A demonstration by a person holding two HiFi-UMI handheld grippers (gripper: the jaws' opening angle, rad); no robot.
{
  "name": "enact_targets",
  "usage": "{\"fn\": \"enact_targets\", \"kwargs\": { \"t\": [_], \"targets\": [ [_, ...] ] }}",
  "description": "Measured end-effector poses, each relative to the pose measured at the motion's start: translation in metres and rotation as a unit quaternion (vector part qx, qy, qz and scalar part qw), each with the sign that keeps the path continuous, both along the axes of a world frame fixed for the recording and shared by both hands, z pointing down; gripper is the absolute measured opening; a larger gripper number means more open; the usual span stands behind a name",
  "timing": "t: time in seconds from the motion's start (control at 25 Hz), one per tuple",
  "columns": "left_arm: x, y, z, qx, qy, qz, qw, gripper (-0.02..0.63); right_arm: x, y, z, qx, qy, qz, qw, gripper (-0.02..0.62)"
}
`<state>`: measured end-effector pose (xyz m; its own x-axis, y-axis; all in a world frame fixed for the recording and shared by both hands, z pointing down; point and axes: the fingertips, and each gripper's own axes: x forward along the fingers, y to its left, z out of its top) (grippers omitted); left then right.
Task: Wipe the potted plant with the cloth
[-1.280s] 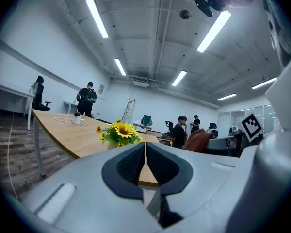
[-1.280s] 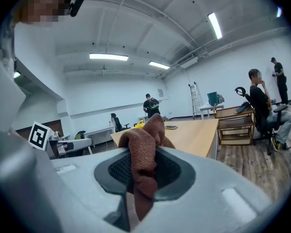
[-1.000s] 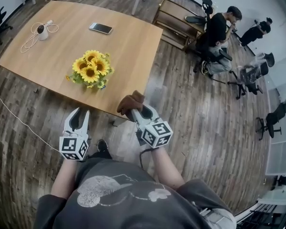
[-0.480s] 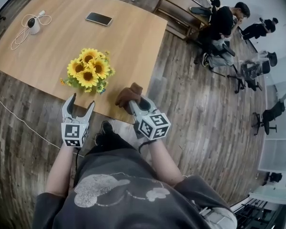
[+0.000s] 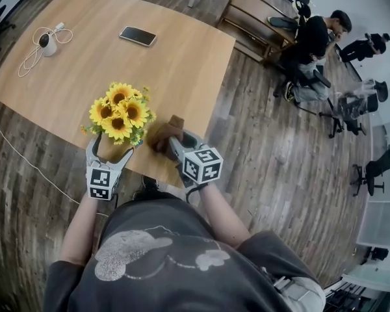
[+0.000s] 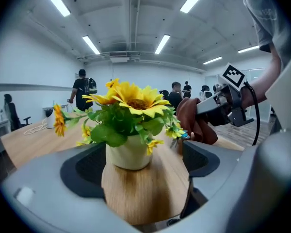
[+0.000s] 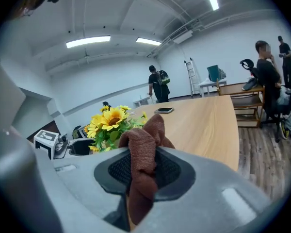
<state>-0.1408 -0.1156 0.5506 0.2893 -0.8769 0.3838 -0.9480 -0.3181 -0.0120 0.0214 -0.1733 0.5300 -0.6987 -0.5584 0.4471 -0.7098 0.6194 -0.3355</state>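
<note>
A potted plant (image 5: 119, 111) with yellow sunflowers in a white pot (image 6: 130, 152) stands near the front edge of the wooden table (image 5: 182, 64). My left gripper (image 5: 109, 148) is low at the plant's near side, and its jaws are opening. The pot sits just ahead between the fingertips, untouched by the pads. My right gripper (image 5: 171, 142) is shut on a brown cloth (image 5: 162, 134), bunched up just right of the flowers. The right gripper view shows the cloth (image 7: 143, 159) pinched between the pads, with the plant (image 7: 109, 123) and the left gripper (image 7: 63, 144) beyond.
A phone (image 5: 138, 36) and a small white device with a cable (image 5: 47, 44) lie on the table's far side. Right of the table are a wooden shelf unit (image 5: 257, 21), office chairs and seated people (image 5: 312, 44). A cable runs over the floor at left (image 5: 26, 164).
Both grippers have moved forward and down to the plant. The left jaws have gone from nearly shut to wide. The cloth is now beside the flowers.
</note>
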Motion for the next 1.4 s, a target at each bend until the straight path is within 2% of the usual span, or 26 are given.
{"fn": "enact_targets", "kwargs": {
  "t": [0.2, 0.32, 0.52, 0.68, 0.96, 1.16, 1.4],
  "targets": [
    [-0.016, -0.017, 0.008, 0.000, -0.045, -0.016, 0.9989, 0.543, -0.020, -0.024, 0.012, 0.001, 0.005, -0.041, 0.999, 0.071],
    [-0.023, -0.029, 0.007, -0.001, -0.046, -0.030, 0.9985, 0.546, -0.032, -0.038, 0.024, -0.006, 0.018, -0.070, 0.997, 0.071],
    [-0.028, -0.052, 0.006, 0.004, -0.063, -0.022, 0.9978, 0.546, -0.058, -0.055, 0.042, -0.024, 0.040, -0.120, 0.992, 0.071],
    [-0.034, -0.065, 0.004, 0.004, -0.054, -0.024, 0.9982, 0.483, -0.082, -0.067, 0.052, -0.028, 0.063, -0.154, 0.986, 0.071],
    [-0.029, -0.065, 0.007, -0.006, -0.023, -0.007, 0.9997, 0.408, -0.113, -0.074, 0.053, -0.014, 0.078, -0.183, 0.980, 0.071],
    [-0.028, -0.066, 0.009, -0.012, -0.021, -0.016, 0.9996, 0.405, -0.110, -0.067, 0.052, -0.006, 0.081, -0.172, 0.982, 0.071],
    [-0.027, -0.065, 0.006, -0.010, -0.006, -0.034, 0.9994, 0.394, -0.111, -0.025, 0.049, 0.001, 0.090, -0.183, 0.979, 0.071]
  ]
}}
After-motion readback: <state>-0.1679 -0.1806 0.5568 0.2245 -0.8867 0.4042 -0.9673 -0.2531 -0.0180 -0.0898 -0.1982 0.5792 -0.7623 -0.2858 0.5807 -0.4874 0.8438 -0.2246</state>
